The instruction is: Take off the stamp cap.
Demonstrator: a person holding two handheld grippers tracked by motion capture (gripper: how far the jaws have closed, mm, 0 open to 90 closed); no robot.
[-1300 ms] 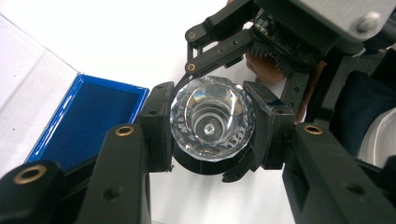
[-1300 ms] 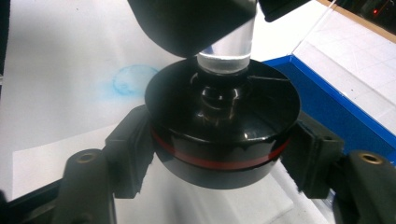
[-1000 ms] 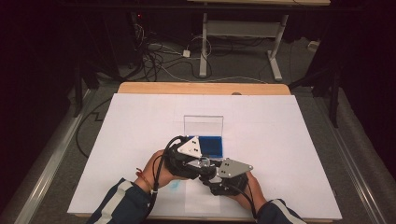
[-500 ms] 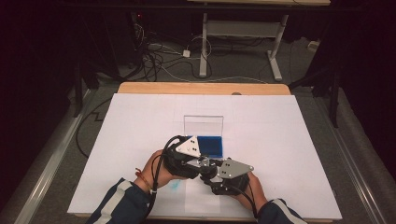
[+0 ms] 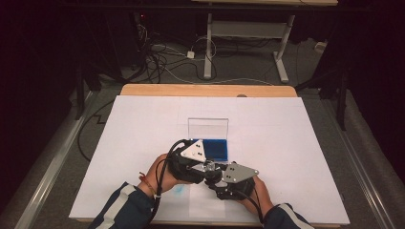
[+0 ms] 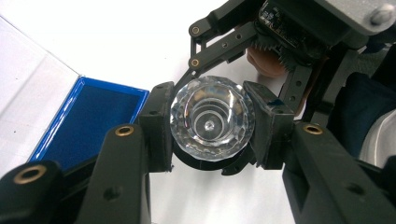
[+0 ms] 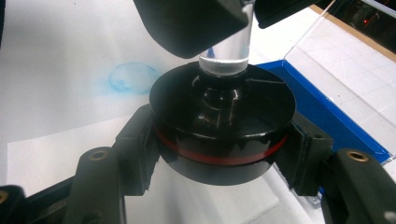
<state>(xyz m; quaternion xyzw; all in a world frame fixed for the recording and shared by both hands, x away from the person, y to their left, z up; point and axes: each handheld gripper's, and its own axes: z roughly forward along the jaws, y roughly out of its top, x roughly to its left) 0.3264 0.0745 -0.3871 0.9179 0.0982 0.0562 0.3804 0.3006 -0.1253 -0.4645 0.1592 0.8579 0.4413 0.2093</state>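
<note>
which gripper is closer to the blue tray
Left. The left gripper sits right at the blue tray, at its near-left corner, clamped on the crystal knob. The right gripper is farther toward the person, holding the black base.

Clear faceted knob (image 6: 212,123), black red-banded base (image 7: 222,135), blue tray (image 6: 88,123).

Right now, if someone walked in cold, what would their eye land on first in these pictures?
Most likely the faceted clear crystal knob, glittering between the left gripper fingers at the middle of the left gripper view. Next, the round black base with a red band clamped by the right gripper, with the knob's clear stem standing at its centre. Behind both grippers, the open blue case stands out on the white table.
</note>
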